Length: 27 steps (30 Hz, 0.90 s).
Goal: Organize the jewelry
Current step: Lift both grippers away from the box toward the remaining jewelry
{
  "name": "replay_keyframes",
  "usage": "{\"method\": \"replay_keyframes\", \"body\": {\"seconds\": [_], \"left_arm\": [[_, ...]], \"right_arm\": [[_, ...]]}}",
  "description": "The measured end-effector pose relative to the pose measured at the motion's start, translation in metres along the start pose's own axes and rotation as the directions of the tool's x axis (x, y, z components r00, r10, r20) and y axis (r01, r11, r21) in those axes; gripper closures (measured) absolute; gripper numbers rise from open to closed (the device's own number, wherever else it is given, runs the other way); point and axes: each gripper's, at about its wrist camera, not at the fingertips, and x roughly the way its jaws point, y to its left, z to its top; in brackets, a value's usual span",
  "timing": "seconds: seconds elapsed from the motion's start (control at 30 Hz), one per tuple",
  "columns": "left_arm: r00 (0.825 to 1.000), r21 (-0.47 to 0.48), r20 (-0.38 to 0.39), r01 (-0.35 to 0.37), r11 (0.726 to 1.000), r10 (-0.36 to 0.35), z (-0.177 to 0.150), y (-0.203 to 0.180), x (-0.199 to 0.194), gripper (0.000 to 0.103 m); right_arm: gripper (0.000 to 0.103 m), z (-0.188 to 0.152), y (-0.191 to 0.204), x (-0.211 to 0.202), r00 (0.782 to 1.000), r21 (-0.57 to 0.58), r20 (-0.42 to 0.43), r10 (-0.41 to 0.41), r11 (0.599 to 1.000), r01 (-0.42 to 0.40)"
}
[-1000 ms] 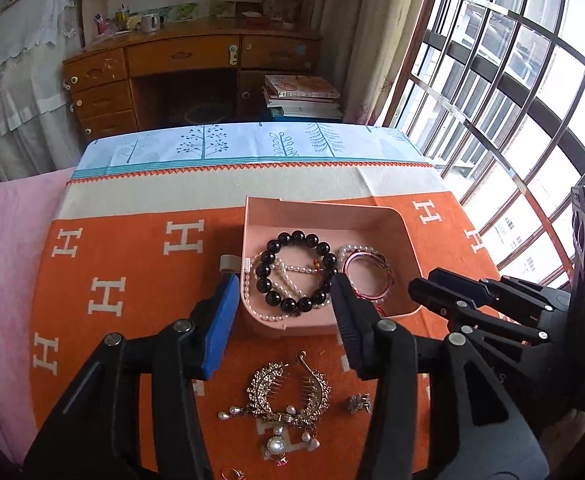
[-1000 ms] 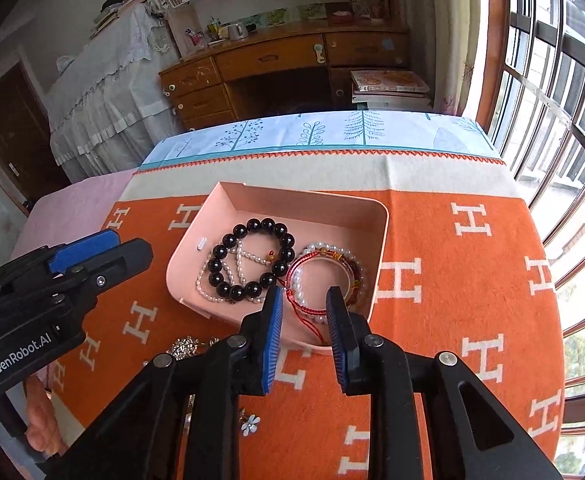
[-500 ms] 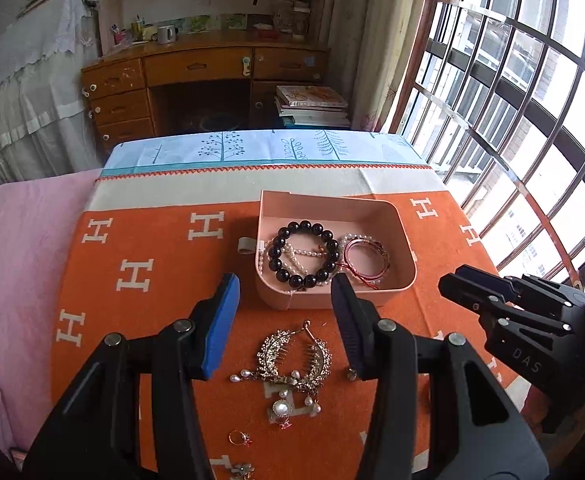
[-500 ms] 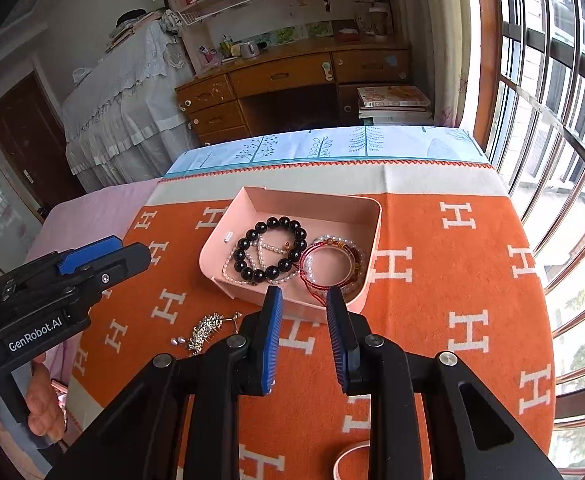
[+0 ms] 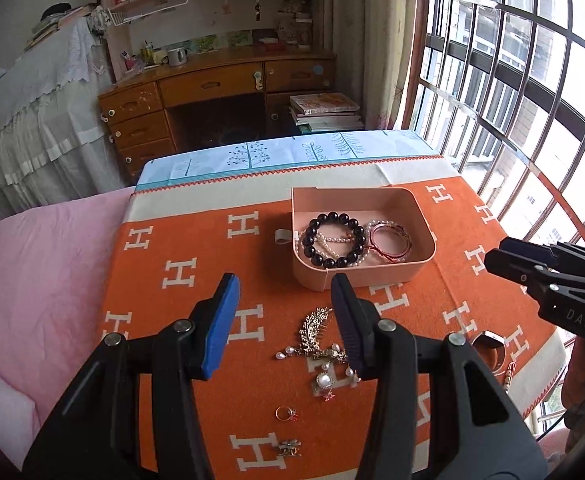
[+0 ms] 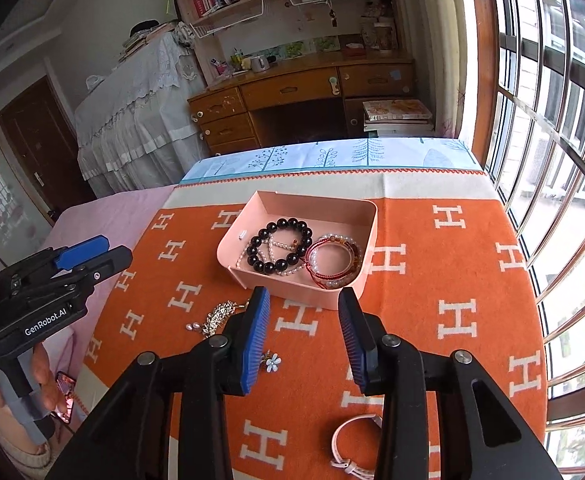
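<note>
Orange blanket bare rightward | pink tray mid-blanket | left gripper jaws apart, empty | right gripper jaws opening, empty

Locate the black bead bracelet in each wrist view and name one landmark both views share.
Left wrist view: the black bead bracelet lies right of centre, in the left half of the pink tray, over a pearl strand.
Right wrist view: the same bracelet lies at mid-frame, again in the tray's left half.
Shared landmark: the gold hair comb on the orange blanket, nearer the camera than the tray.
</note>
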Motion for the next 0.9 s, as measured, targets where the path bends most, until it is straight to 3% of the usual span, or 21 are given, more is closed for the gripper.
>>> {"method": "replay_keyframes", "body": {"seconds": [0.37,0.9], "left_arm": [[0.992,0.018,-0.115,0.057,0.998,-0.055,-0.031,-0.004,0.021,0.058],[0.971,0.047,-0.212,0.124,0.991,-0.112,-0.064,-0.009,0.064,0.058]], "right_arm": [[0.067,-0.027,-0.007,-0.005,0.999,-0.003,-0.043,0.015,1.000,-0.015],[0.067,-0.072,-0.070,0.010,0.986,0.061,-0.161,-0.039,0.997,0.050]]}}
